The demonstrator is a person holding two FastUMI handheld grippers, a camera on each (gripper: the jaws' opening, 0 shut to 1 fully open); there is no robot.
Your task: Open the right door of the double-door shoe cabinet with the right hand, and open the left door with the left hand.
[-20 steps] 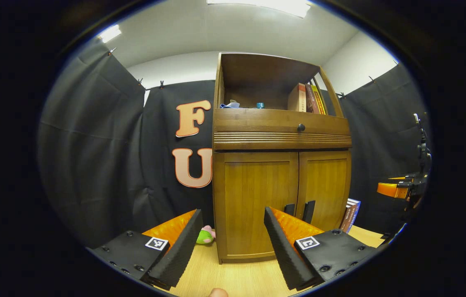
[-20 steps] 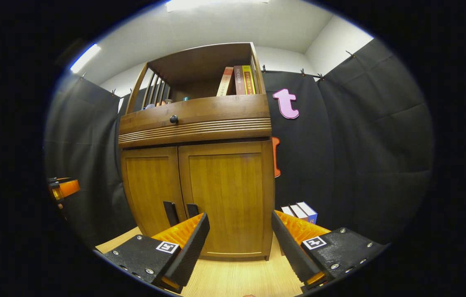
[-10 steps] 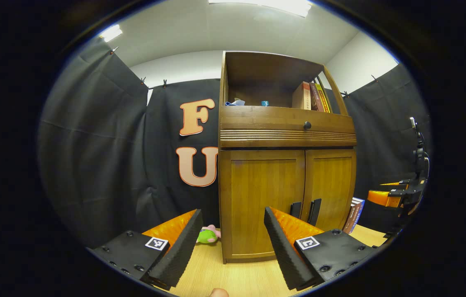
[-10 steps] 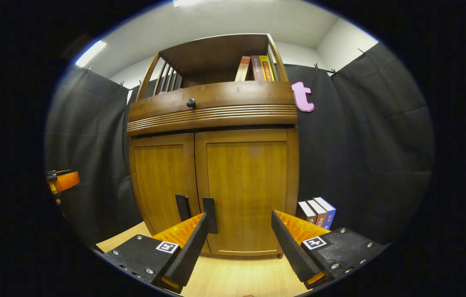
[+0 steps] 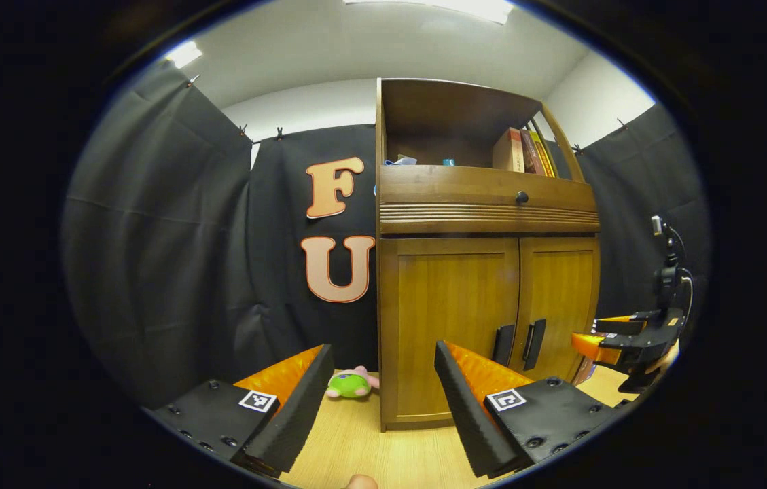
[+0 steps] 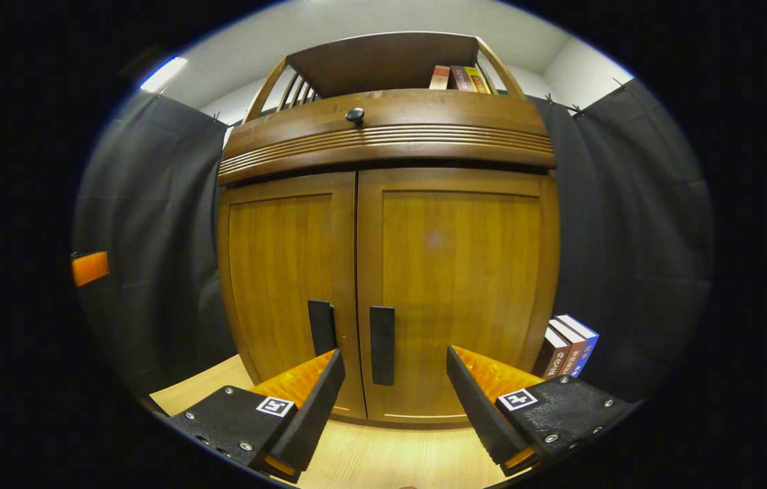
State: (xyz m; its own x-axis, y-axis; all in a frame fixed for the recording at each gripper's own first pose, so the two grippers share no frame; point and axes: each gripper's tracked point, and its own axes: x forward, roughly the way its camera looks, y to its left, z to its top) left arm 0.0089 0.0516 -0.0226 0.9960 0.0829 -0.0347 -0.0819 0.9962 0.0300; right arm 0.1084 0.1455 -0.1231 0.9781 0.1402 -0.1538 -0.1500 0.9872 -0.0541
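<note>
With my right gripper (image 6: 393, 380) wide open and empty just before the cabinet's (image 6: 451, 258) right handle (image 6: 382, 344), I could snag the left handle (image 6: 322, 327) close beside it.

I'm seeing black cloth (image 5: 166, 238) hanging on every side, ceiling lights (image 5: 451, 7) glowing on white walls (image 5: 301, 109), and a pale wooden floor (image 6: 383, 455) lying below.
</note>
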